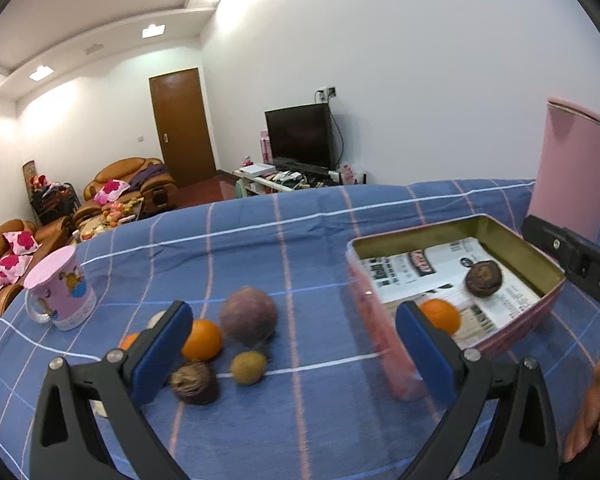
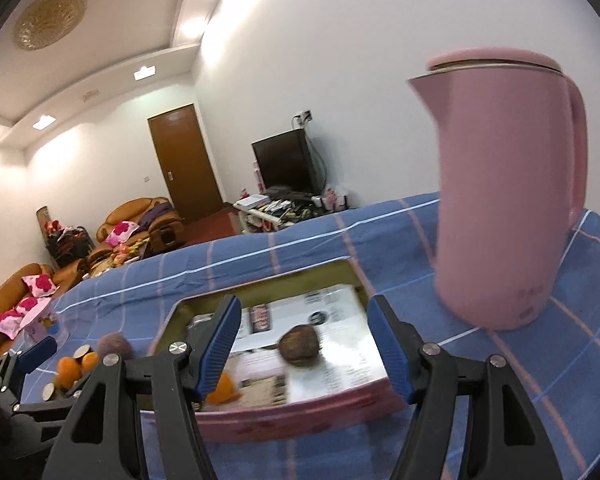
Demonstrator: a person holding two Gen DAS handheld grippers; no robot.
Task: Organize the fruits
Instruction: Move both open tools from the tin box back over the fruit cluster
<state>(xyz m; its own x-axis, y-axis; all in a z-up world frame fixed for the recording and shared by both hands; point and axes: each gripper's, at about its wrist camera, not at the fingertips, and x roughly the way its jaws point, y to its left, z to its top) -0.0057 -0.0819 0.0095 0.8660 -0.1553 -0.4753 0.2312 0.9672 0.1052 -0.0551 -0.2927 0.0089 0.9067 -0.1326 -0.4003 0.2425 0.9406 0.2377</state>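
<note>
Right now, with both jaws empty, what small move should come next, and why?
Probably ease the left gripper down onto the orange beside its left pad: the tin holds only two fruits, while several still lie on the cloth.

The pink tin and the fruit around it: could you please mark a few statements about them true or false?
1. The pink tin holds an orange and a dark wrinkled fruit. True.
2. The left gripper grips an orange. False: its jaws stand open and empty.
3. Several fruits still lie on the blue checked cloth, outside the tin. True.
4. The pink kettle lies on its side. False: it stands upright beside the tin.
5. The right gripper is open above the tin. True.
</note>
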